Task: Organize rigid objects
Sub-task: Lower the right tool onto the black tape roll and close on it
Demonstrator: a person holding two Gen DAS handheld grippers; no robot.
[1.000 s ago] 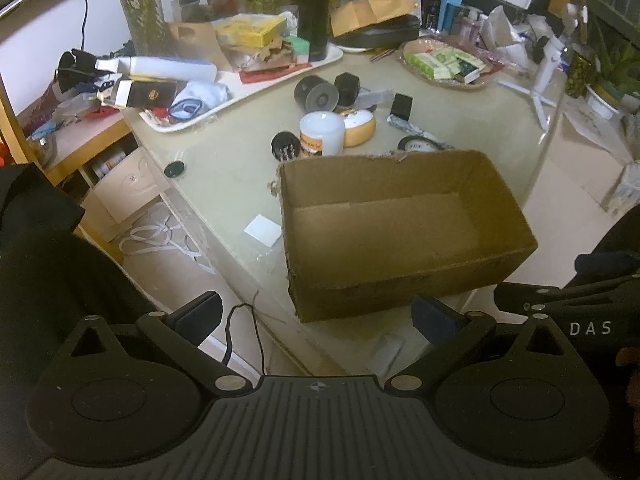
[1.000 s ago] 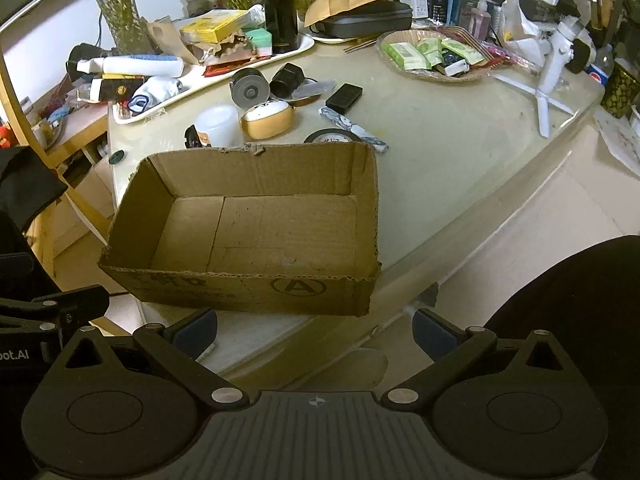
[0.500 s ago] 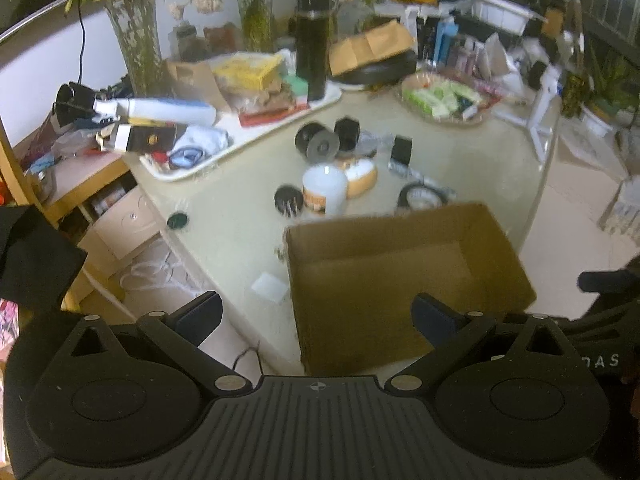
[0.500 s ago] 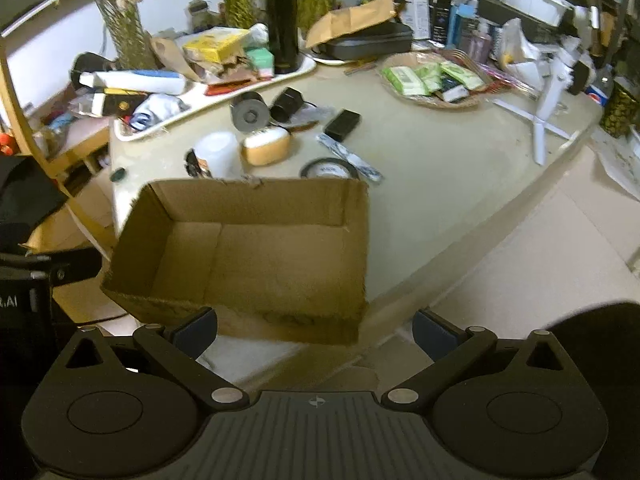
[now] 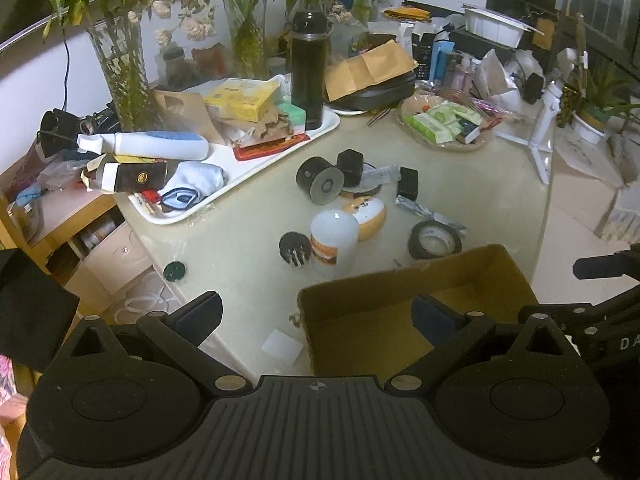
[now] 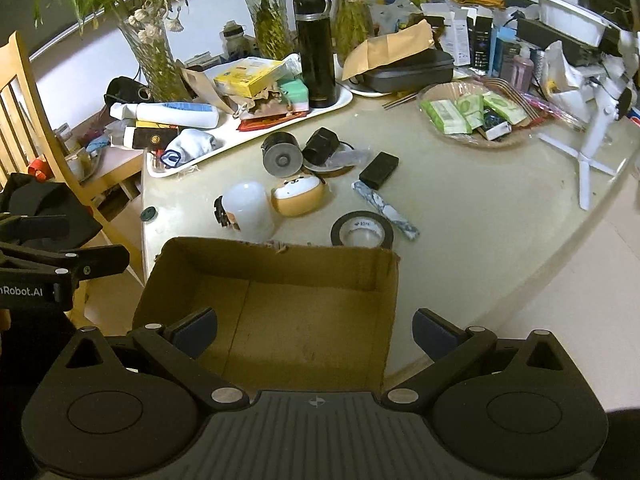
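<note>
The left gripper (image 5: 316, 316) and right gripper (image 6: 315, 326) both hang with fingers spread wide, pinching nothing; the cardboard box (image 6: 280, 304) sits open at the table's (image 6: 480, 200) near edge; just beyond it lie a tape roll (image 6: 362, 230), a white jar (image 6: 248, 210) and a dog-faced case (image 6: 299, 196); a black charger (image 6: 379, 165) lies farther back.

Between the jaws lies the plain brown cardboard box (image 6: 280, 312). Just beyond it are a black tape roll (image 6: 362, 230), a frosted white cylinder (image 6: 249, 210) with an orange band, and an orange-and-cream dog-faced case (image 6: 299, 195). Farther ahead stand a glossy black flask (image 6: 316, 50) and a yellow carton (image 6: 248, 76).
</note>
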